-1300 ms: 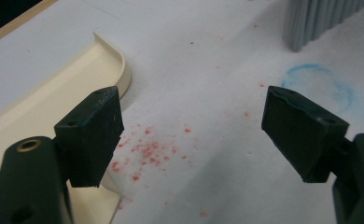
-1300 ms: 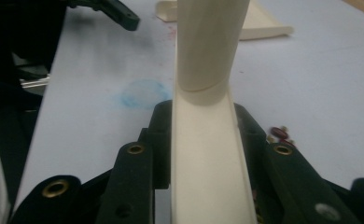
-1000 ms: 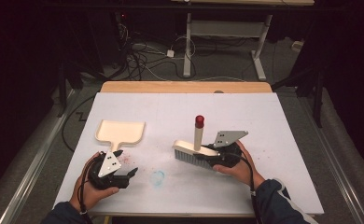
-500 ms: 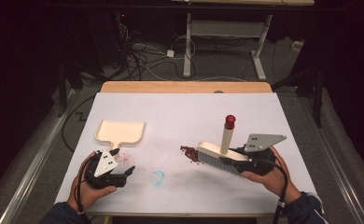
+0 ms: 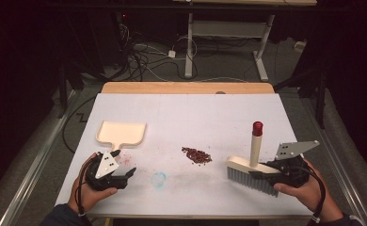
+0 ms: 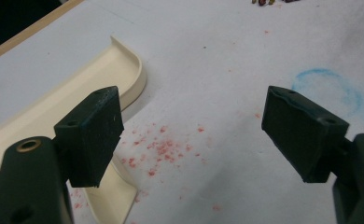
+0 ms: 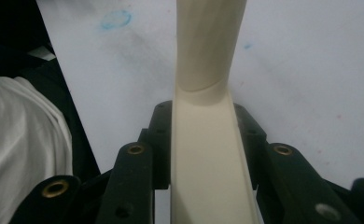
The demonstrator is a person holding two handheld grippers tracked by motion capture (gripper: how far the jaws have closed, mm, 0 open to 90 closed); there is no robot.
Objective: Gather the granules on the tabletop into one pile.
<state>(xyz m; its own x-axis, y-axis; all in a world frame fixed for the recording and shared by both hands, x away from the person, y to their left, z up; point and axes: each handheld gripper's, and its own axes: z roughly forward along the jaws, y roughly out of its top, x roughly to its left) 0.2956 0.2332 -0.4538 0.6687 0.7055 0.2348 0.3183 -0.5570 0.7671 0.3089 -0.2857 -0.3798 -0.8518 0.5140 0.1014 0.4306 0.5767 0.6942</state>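
- Right gripper (image 5: 266, 175) is sitting at about 4 o'clock on the worktop (image 5: 228, 117), its fingers (image 7: 133, 172) pinching the cream brush (image 5: 252, 172) by its back, bristles down on the surface and the red-capped handle sticking up.
- Left gripper (image 5: 125, 170) is hanging out around 8 o'clock, fingers (image 6: 94, 135) spread wide with nothing between them, over some reddish specks.
- Faint blue ring (image 5: 159, 179) is showing between the two grippers.
- Little pile of dark red bits (image 5: 196, 155) is lying near the middle, just left of the brush.
- Cream dustpan (image 5: 121, 134) is lying at roughly 10 o'clock, handle pointing toward the left gripper.
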